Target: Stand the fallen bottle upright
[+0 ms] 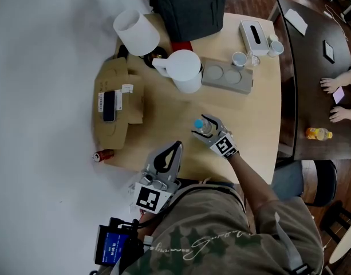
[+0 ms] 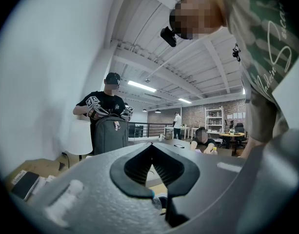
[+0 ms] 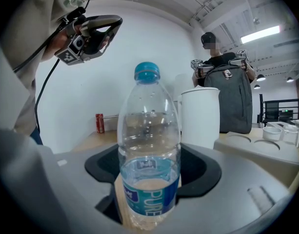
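Observation:
A clear water bottle (image 1: 202, 126) with a blue cap and blue label stands upright on the light wooden table (image 1: 255, 136). My right gripper (image 1: 205, 127) holds it from the near side, one jaw on each side of its body. In the right gripper view the bottle (image 3: 149, 145) fills the centre, its lower body seated between the dark pads (image 3: 103, 172) of the right gripper (image 3: 151, 189). My left gripper (image 1: 176, 145) hovers over the table's near edge, left of the bottle, jaws together and empty. In its own view the left gripper (image 2: 150, 147) shows the pads meeting at the tip.
A white pitcher (image 1: 184, 70) and a grey cup tray (image 1: 227, 78) stand behind the bottle. At the left lie a cardboard box (image 1: 115, 125) with a phone (image 1: 109, 105) and a red can (image 1: 103, 154). A black backpack (image 1: 189, 7) is at the back. A person's hands (image 1: 335, 85) rest on the dark table at the right.

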